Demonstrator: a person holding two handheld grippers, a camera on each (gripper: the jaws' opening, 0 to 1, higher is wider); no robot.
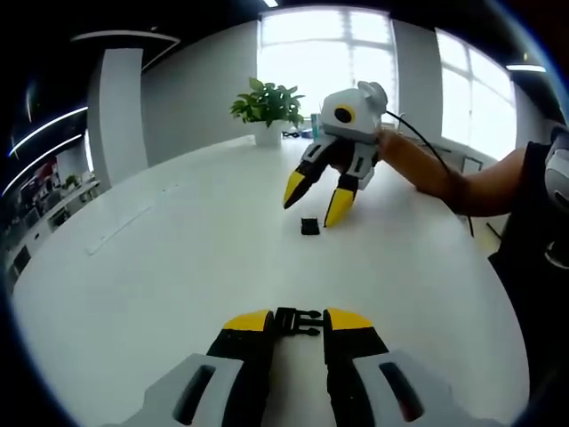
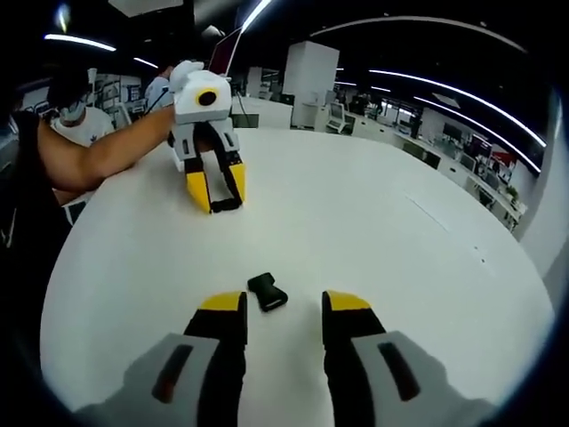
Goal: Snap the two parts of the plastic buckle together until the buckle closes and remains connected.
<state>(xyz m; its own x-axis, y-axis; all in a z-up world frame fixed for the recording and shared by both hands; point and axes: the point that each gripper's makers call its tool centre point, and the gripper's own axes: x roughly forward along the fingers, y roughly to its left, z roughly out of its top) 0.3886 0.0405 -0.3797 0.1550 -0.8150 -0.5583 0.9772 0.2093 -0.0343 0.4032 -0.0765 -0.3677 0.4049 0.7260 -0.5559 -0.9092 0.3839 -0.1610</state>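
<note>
Two black buckle halves, unjoined. Pronged half [image 1: 297,321] pinched between the left tool's [image 1: 297,322] yellow tips, prongs showing. Socket half [image 2: 268,292] lies flat on the white worktop [image 2: 373,222], well apart from the pronged half.

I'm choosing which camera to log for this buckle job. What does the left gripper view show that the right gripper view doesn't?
Left gripper view: a potted plant at the table's far edge before bright windows, and the pronged buckle half seen close up between the left gripper jaws.

Right gripper view: an office interior with ceiling light strips and desks, and the socket half lying just ahead of the open right gripper.

Both: the white table, both buckle halves, both yellow-tipped grippers and the person's forearm.
</note>
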